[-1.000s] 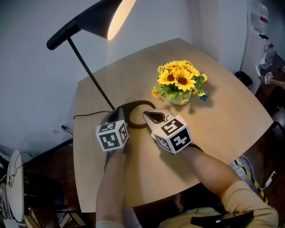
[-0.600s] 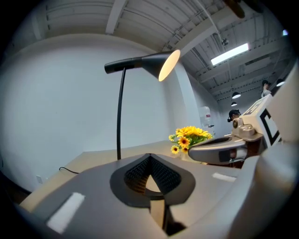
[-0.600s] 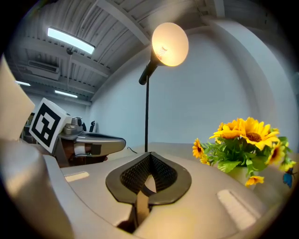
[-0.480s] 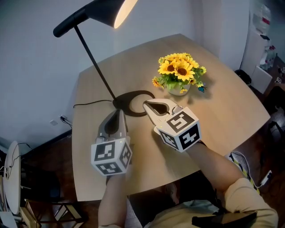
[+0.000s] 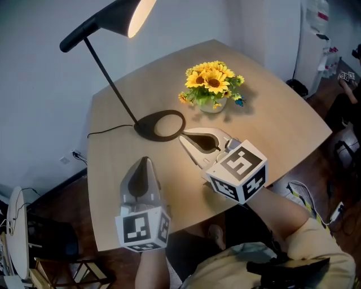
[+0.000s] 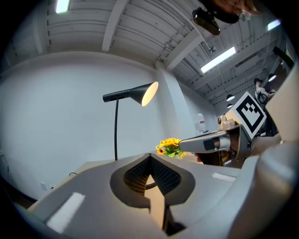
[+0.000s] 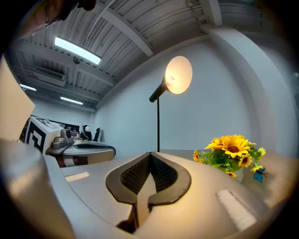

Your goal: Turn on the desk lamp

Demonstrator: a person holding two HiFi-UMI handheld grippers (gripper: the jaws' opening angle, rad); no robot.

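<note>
The black desk lamp (image 5: 121,14) is lit, its shade glowing at the top of the head view. A thin stem runs down to its ring base (image 5: 161,125) on the wooden table (image 5: 276,121). My left gripper (image 5: 144,162) is shut and empty, pulled back near the table's front edge. Shut and empty too, my right gripper (image 5: 183,139) points at the base from just right of it, a short gap away. The lit shade (image 6: 142,93) shows in the left gripper view above my shut left gripper (image 6: 150,157), and the lamp head (image 7: 176,77) glows over my right gripper (image 7: 150,154).
A small pot of sunflowers (image 5: 211,86) stands right of the lamp base, behind my right gripper. The lamp's black cord (image 5: 107,131) runs off the table's left edge. A white wall lies behind; floor clutter sits at far left (image 5: 17,226) and right.
My left gripper has drawn back from the lamp base toward the table's near edge. My right gripper shifted slightly back too. The lamp stays lit throughout.
</note>
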